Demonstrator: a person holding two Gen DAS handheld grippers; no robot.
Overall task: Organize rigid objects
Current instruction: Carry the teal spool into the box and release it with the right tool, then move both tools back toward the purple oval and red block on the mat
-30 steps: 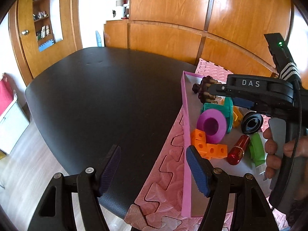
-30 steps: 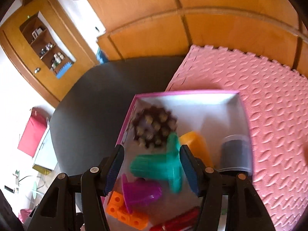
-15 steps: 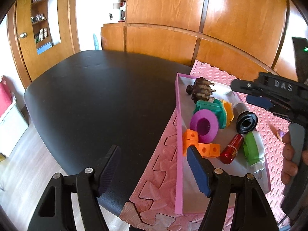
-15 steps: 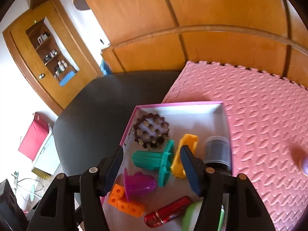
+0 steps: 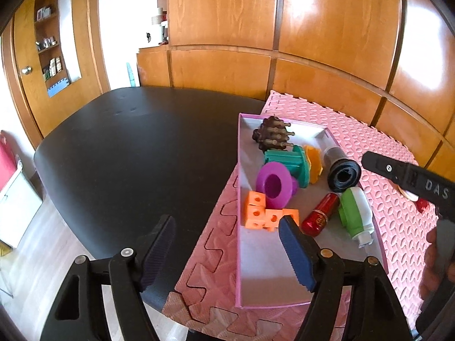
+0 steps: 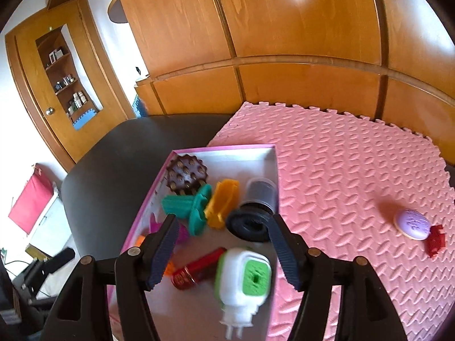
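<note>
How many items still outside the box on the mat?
2: a lilac oval and a red piece touching it, at the mat's right side. Others may be out of view.

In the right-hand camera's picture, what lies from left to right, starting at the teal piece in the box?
Teal spool → orange piece → black canister → out on the pink mat: lilac oval → small red piece.

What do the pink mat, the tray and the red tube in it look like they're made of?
Pink mat: looks like soft foam, matte, with an embossed pattern and jigsaw edges. Tray: probably thin cardboard, given its thin folded walls, pink outside, dull grey-white inside. Red tube: glossy, either metal or metallised plastic, judging by its bright highlights.
</note>
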